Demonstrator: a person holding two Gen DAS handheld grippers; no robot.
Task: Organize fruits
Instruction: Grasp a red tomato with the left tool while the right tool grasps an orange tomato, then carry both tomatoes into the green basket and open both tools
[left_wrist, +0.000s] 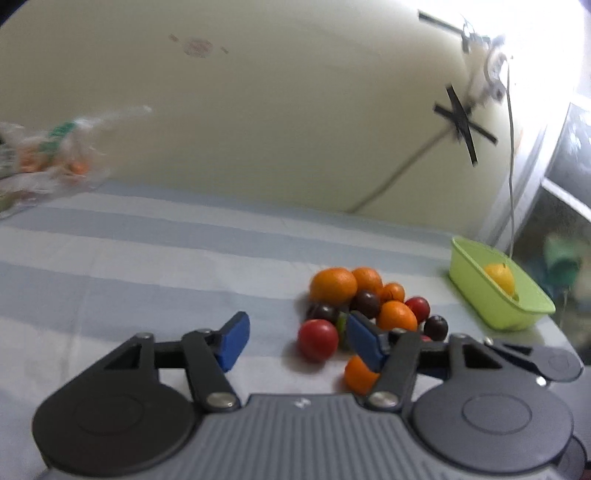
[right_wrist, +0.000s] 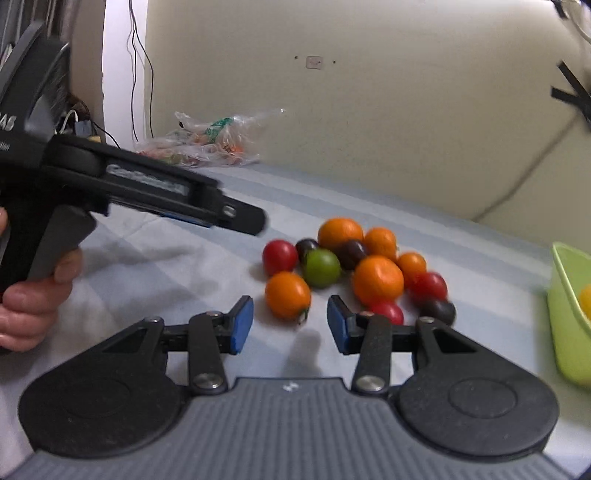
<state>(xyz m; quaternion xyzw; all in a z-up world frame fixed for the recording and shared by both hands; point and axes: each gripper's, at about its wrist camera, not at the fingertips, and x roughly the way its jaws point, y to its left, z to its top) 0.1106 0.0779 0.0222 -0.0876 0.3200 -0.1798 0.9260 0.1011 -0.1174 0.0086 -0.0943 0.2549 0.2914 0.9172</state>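
Fruit pile: five oranges, three red, three dark, one green, seen only right view. Yellow fruit in tray. Left tongs, right tongs wide, empty.

Lying smooth and matt: a striped cloth in pale blue and white, faintly creased. Gleaming softly with glossy skins: red tomatoes, a green one and dark plum-coloured ones. Showing a duller, finely pitted peel: the oranges. Looking like smooth moulded plastic with a slight sheen: the lime-green basket. Crinkling and glinting by the wall: a clear plastic bag. Appearing as matt black plastic with shiny metal pivot pins: the right gripper and left gripper. Looking rubbery and matt: blue pads. Showing ribbed grey plastic: gripper bodies. Staying matt and cream: the painted wall.
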